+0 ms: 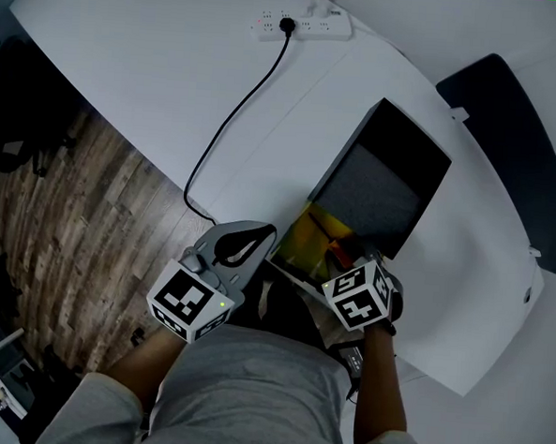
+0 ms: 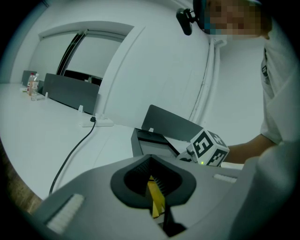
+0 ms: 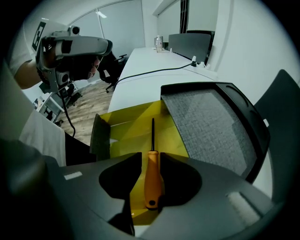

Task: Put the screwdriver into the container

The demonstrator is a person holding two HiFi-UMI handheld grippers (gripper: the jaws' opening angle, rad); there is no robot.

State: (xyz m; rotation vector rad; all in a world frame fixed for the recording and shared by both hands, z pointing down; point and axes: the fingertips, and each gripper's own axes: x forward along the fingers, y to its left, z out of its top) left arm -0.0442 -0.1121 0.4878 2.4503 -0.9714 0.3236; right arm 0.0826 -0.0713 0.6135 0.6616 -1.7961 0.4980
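Screwdriver [image 3: 152, 180] lay in the yellow container [image 3: 123, 129], between the spread jaws of the right tool [image 3: 150, 159]. The left tool [image 2: 155, 190] pinched the container's yellow edge.

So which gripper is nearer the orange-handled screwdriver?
Right. The right gripper has the orange-handled screwdriver between its jaws, over the yellow container; the left gripper sits beside that container, apart.

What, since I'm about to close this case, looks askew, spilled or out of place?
Nothing stands out. The screwdriver points straight along the container's yellow floor, between the right gripper's parted jaws. The lid stands open, and the cable runs untangled to the power strip.
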